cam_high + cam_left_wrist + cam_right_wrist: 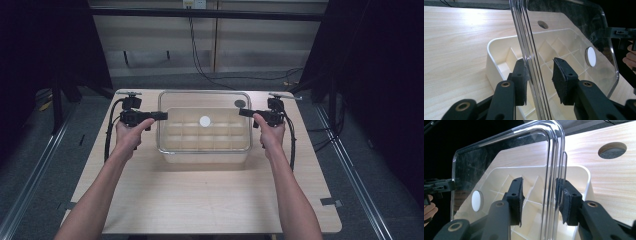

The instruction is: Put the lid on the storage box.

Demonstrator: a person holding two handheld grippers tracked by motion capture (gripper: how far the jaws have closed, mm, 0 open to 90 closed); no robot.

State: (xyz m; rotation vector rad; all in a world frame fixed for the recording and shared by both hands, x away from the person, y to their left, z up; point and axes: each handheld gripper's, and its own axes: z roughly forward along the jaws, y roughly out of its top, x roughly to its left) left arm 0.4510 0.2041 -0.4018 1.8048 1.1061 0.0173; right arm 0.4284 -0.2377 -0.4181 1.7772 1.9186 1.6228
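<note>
Over cream divided box (pixel 205 150), clear lid (pixel 204 105) w/ white knob sits between both part-open claws.

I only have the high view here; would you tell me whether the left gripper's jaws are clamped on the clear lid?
Observer: No. In the left gripper view, the left gripper has the clear lid edge between its jaws, but with a plain gap to one pad.
Operator: Thank you. And the right gripper?
Observer: Much the same. The right gripper has the lid's edge against one pad and apart from the other.
Operator: Is the lid seated on the box?
Observer: It doesn't look so. On the left side the lid appears to stand off the rim of the cream divider box.
</note>
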